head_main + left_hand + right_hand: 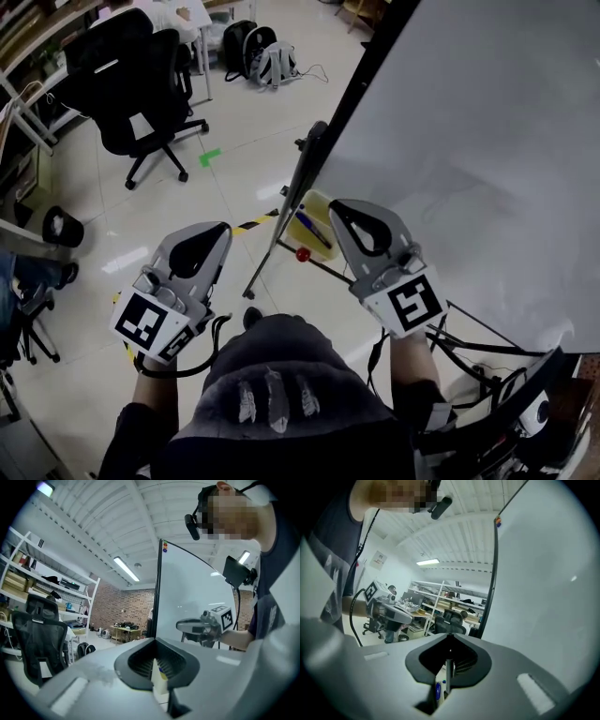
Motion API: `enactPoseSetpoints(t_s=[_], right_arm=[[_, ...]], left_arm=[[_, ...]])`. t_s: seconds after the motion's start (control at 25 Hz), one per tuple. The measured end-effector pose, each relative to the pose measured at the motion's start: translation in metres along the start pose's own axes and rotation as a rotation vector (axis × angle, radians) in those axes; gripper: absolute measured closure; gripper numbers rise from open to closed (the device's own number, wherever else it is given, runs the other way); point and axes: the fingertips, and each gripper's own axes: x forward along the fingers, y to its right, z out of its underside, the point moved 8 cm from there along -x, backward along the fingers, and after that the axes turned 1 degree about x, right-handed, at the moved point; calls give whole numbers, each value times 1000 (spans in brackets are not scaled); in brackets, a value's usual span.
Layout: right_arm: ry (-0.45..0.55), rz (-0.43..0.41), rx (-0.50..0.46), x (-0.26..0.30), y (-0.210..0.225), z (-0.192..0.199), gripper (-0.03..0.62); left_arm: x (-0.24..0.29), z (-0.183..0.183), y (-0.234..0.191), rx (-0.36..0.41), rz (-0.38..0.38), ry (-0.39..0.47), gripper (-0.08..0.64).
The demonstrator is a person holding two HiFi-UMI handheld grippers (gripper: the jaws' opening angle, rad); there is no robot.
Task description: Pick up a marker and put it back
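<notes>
A yellow marker tray point(298, 239) hangs at the whiteboard's point(469, 141) lower left corner, and a blue marker point(315, 231) lies in it. My right gripper point(337, 208) hovers just right of the tray, shut. In the right gripper view its jaws point(449, 667) meet along a thin grey strip; I cannot tell whether that is a marker. The blue marker point(437, 691) shows below through the gap. My left gripper point(223, 229) hangs over the floor left of the tray, shut and empty point(154, 667).
The whiteboard stands on a black frame with a red knob point(302, 254) under the tray. A black office chair point(141, 94) and backpacks point(258, 52) sit far left on the tiled floor. Yellow-black tape point(255, 222) crosses the floor by the stand.
</notes>
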Motion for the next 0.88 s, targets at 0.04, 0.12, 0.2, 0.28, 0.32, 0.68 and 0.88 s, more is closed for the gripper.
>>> enactPoseSetpoints(t_s=[0.04, 0.12, 0.2, 0.28, 0.32, 0.68, 0.88], right_arm=[[-4, -2, -4, 2, 0, -1, 589], [-20, -8, -18, 6, 0, 0, 591], [-42, -12, -32, 10, -3, 3, 591], [-50, -12, -39, 13, -5, 0, 591], [-48, -11, -42, 14, -6, -3, 591], [-54, -12, -82, 16, -5, -22, 591], [-55, -32, -93, -1, -7, -20, 591]], left_arm=[[-3, 0, 0, -1, -4, 5, 554], [-9, 0, 0, -3, -12, 15, 554], [-14, 0, -1, -6, -20, 23, 554], [-19, 0, -2, -14, -27, 29, 554], [-21, 1, -3, -20, -30, 33, 554], [-23, 1, -1, -45, -23, 53, 554], [-25, -5, 22, -48, -38, 71, 554]])
